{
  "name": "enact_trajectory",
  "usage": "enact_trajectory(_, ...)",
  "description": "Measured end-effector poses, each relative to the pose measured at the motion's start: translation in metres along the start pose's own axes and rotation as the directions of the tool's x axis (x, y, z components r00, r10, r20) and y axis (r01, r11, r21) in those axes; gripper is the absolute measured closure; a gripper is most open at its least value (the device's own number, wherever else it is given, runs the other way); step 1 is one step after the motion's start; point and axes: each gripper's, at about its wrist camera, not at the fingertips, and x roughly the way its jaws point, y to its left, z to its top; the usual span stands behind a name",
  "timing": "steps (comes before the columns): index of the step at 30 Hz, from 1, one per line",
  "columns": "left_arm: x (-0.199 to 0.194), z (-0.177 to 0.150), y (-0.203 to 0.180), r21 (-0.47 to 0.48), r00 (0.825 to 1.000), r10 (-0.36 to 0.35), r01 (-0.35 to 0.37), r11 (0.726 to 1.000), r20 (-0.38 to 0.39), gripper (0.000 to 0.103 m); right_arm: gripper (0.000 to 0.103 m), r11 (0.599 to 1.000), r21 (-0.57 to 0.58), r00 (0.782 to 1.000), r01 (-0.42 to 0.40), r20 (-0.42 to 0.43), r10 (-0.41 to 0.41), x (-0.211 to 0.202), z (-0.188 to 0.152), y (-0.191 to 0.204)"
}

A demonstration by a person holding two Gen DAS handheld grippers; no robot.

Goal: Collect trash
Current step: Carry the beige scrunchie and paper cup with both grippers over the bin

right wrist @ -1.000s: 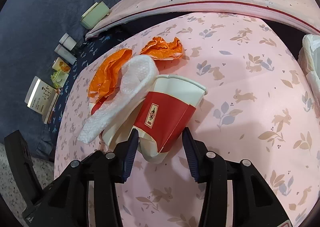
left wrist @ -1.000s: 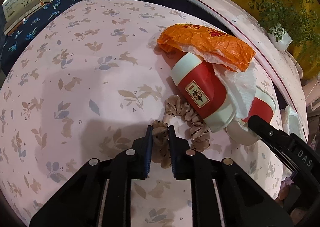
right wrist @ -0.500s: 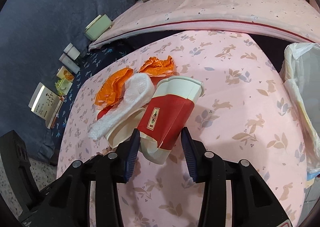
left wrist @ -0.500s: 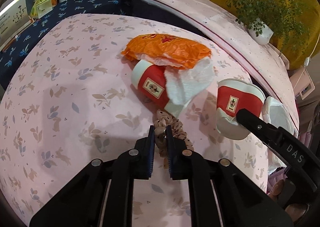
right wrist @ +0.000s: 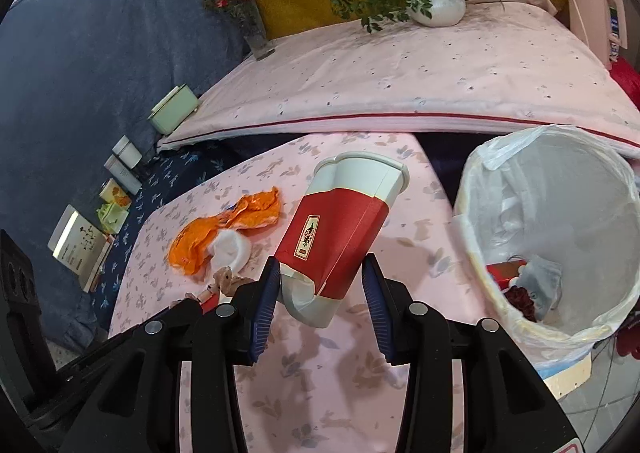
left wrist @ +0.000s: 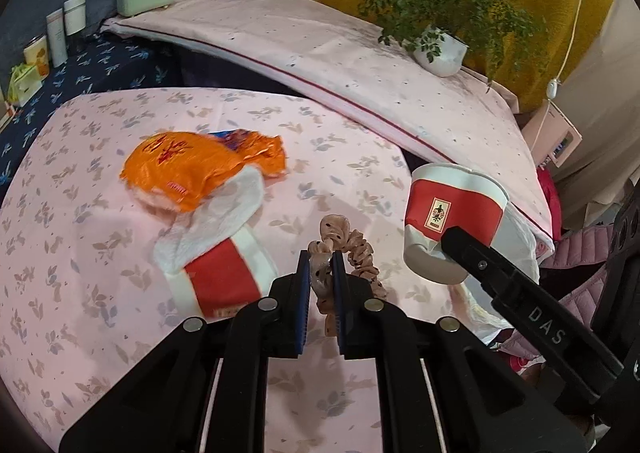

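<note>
My left gripper is shut on a beige dotted scrunchie, which hangs above the pink rabbit-print table. My right gripper is shut on the crumpled base of a red and white paper cup, lifted off the table; the same cup shows in the left wrist view. On the table lie a second red and white cup on its side, a white tissue and an orange wrapper. The bin with a white liner stands right of the table and holds some trash.
A pink padded bench runs behind the table, bearing a potted plant, a flower vase and a green box. Bottles and cards stand on the blue cloth at left. A pink device sits at the right.
Both grippers have risen and pulled back. The scrunchie has come up off the table in the left gripper; the right gripper's cup has lifted away from the other cup and tissue, toward the bin.
</note>
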Motion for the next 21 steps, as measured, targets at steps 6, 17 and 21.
enact_trajectory(6, 0.006, 0.010, -0.051, 0.078, 0.999, -0.046, 0.046, 0.996, 0.008, 0.093, 0.062, 0.997, 0.031, 0.996, 0.065, 0.065, -0.067, -0.027, 0.011, -0.039)
enact_trajectory(17, 0.029, 0.015, -0.138, 0.212, 0.993, -0.117, 0.117, 0.970, -0.013, 0.093, 0.062, 0.975, 0.175, 0.982, 0.138, 0.100, -0.157, -0.057, 0.015, -0.125)
enact_trajectory(21, 0.040, 0.015, -0.161, 0.237, 0.991, -0.129, 0.133, 0.962, -0.031, 0.093, 0.062, 0.967, 0.202, 0.979, 0.153, 0.103, -0.176, -0.062, 0.015, -0.144)
